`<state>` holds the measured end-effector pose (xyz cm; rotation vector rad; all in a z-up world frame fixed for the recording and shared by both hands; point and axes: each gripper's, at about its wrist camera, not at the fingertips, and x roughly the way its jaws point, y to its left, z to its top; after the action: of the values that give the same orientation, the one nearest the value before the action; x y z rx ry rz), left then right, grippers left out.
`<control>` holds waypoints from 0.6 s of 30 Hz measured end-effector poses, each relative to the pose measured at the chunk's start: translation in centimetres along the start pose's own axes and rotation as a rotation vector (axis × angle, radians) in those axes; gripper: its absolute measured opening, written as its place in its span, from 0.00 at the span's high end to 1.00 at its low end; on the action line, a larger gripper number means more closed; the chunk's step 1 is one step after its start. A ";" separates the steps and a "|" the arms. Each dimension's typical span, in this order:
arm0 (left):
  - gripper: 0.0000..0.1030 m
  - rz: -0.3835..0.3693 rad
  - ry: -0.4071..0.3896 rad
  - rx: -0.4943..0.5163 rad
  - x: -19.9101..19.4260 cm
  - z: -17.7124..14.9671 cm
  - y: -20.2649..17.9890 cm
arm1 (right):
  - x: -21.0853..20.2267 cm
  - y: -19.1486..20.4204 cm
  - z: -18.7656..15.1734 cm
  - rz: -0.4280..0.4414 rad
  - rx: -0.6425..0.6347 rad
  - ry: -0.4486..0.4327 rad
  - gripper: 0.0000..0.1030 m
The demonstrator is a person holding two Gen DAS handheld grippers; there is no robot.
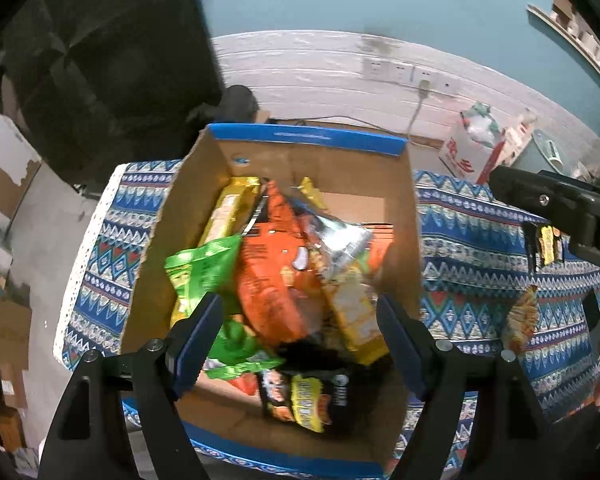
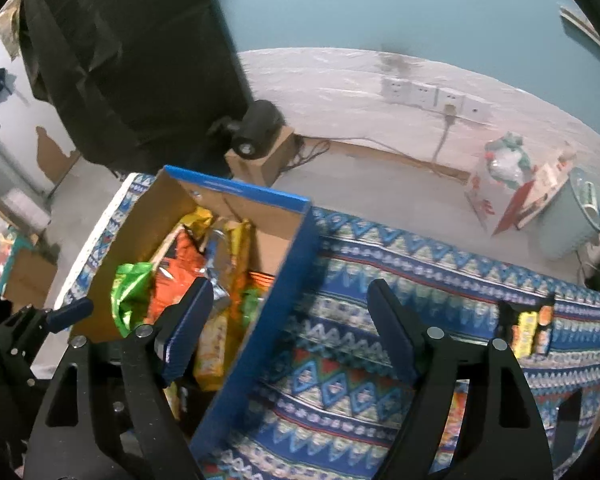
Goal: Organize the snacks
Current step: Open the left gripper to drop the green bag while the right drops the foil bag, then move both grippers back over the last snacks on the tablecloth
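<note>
We have both pairs of tongs standing apart with nothing between their pads. The left tongs [image 1: 296, 334] hang over the open brown cardboard box with blue outer walls [image 1: 306, 142], and the right tongs [image 2: 290, 320] straddle that box's right-hand wall, one finger above the packets and the other above the blue patterned cloth covering the counter [image 2: 400, 280].

We judge that we are between picks: the box is already well filled, and some snacks remain outside it. A small black and yellow snack packet [image 2: 530, 330] lies on the cloth well to the right of the box. In the left wrist view a striped orange packet [image 1: 522, 322] lies nearer, also on the cloth.

Inside the box we see a large orange crinkly bag [image 1: 270, 280] in the middle, a bright green bag [image 1: 202, 266] to its left, a long yellow packet [image 1: 226, 212] leaning on the left wall, a silvery clear packet [image 1: 340, 244] on top, a yellow packet [image 1: 354, 314] to the right, and a black and yellow packet [image 1: 306, 398] at the near end. They lie jumbled and overlapping.

The next move, as we judge it, calls for carrying the right tongs across to a loose packet, closing on an edge, and bringing it into the box.
</note>
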<state>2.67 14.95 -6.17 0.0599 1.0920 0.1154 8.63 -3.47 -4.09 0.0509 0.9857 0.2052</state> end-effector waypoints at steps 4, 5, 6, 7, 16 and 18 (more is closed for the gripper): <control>0.22 -0.008 0.003 0.026 0.0 0.1 -1.5 | -0.9 -1.7 -0.5 -0.024 0.011 0.003 0.22; 0.22 -0.012 0.005 0.033 0.0 0.1 -1.9 | -1.1 -2.3 -0.7 -0.028 0.017 0.005 0.22; 0.22 -0.015 0.006 0.037 0.0 0.1 -2.2 | -1.3 -2.8 -0.9 -0.033 0.024 0.006 0.22; 0.22 -0.019 0.008 0.043 0.0 0.1 -2.6 | -1.5 -3.2 -1.1 -0.037 0.028 0.007 0.22; 0.22 -0.055 0.016 0.099 -0.1 0.2 -6.5 | -2.8 -8.3 -3.2 -0.090 0.081 0.027 0.22; 0.22 -0.066 0.024 0.114 0.0 0.3 -7.6 | -3.1 -9.6 -3.7 -0.102 0.103 0.031 0.22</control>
<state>3.42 7.42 -6.88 0.1243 1.1224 -0.0057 5.32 -13.63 -4.93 0.0912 1.0265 0.0620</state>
